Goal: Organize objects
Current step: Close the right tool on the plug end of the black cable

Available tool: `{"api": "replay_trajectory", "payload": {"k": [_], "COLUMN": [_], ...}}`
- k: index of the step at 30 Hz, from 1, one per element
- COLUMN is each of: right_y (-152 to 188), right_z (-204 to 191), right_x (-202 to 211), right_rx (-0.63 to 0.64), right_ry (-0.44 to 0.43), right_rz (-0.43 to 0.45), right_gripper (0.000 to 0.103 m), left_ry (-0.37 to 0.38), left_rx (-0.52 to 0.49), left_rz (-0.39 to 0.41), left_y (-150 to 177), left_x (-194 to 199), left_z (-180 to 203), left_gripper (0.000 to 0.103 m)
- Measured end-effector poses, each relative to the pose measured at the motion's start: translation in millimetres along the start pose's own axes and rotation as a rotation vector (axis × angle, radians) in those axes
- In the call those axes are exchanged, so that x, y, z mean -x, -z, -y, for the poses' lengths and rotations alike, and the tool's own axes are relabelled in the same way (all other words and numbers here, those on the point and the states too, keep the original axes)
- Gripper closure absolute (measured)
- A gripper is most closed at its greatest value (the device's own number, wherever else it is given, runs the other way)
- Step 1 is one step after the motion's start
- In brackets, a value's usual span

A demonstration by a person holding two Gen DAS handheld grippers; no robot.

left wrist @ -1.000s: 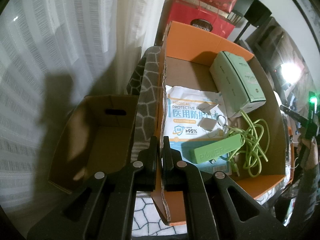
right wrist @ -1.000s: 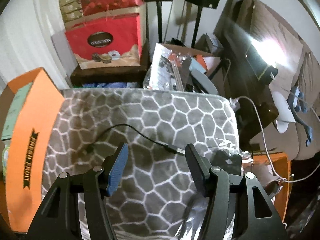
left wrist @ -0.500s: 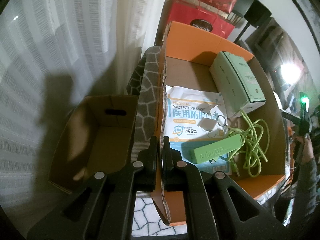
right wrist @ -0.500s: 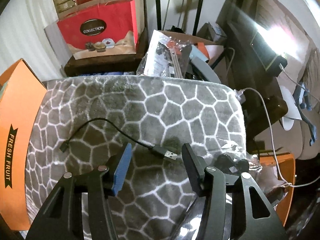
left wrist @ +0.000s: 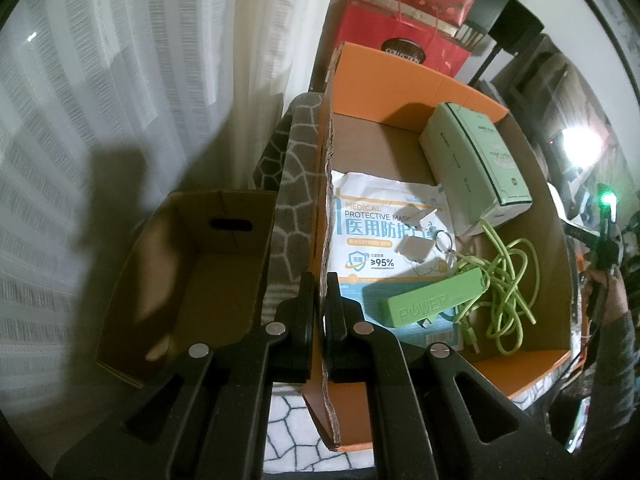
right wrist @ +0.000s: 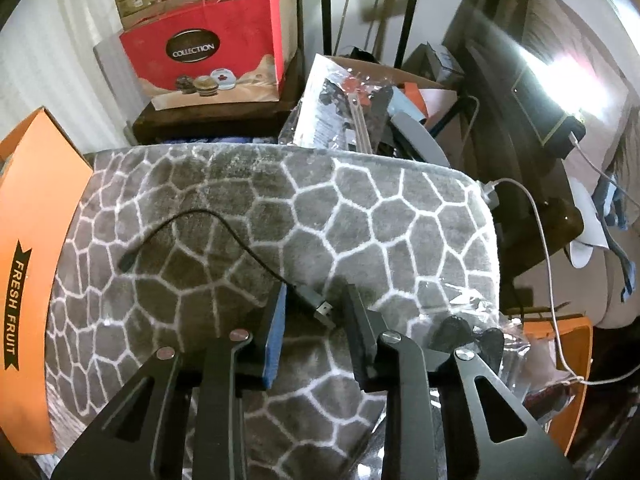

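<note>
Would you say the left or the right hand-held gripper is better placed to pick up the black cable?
Right: its hand-held gripper straddles the black cable plug, while the left hand-held gripper is clamped on the orange box wall.

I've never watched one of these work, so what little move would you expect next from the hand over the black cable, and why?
Probably finish closing the right gripper. Its fingers have just been closing and now flank the USB plug of the black cable on the grey mat, not yet visibly pinching it. The left gripper already holds the orange box's wall.
</note>
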State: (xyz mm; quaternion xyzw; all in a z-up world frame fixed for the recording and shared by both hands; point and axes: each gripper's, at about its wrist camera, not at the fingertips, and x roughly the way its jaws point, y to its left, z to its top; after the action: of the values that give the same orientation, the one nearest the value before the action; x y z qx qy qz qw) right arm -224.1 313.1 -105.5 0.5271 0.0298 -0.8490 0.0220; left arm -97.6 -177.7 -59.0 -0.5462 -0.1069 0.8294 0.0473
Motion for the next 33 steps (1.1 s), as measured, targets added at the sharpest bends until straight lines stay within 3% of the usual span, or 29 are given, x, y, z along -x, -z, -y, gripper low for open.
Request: {"api": "replay_trajectory", "payload": {"k": [10, 33], "right_y": [8, -14], "right_z": [-13, -53], "right_x": [21, 117], "right_rx": [-0.007, -0.021], "right_ry": [-0.053, -0.139], "right_rz": [0.028, 0.217], "right_gripper": [0.076, 0.076], "left_ry": [0.000, -0.001], "left_rx": [0.001, 0.002], "left_rz": [0.000, -0.001], "left_y": [0, 0], "left_x": [0, 0], "left_z": [1, 1], "left_gripper": [0.099, 0.099]}}
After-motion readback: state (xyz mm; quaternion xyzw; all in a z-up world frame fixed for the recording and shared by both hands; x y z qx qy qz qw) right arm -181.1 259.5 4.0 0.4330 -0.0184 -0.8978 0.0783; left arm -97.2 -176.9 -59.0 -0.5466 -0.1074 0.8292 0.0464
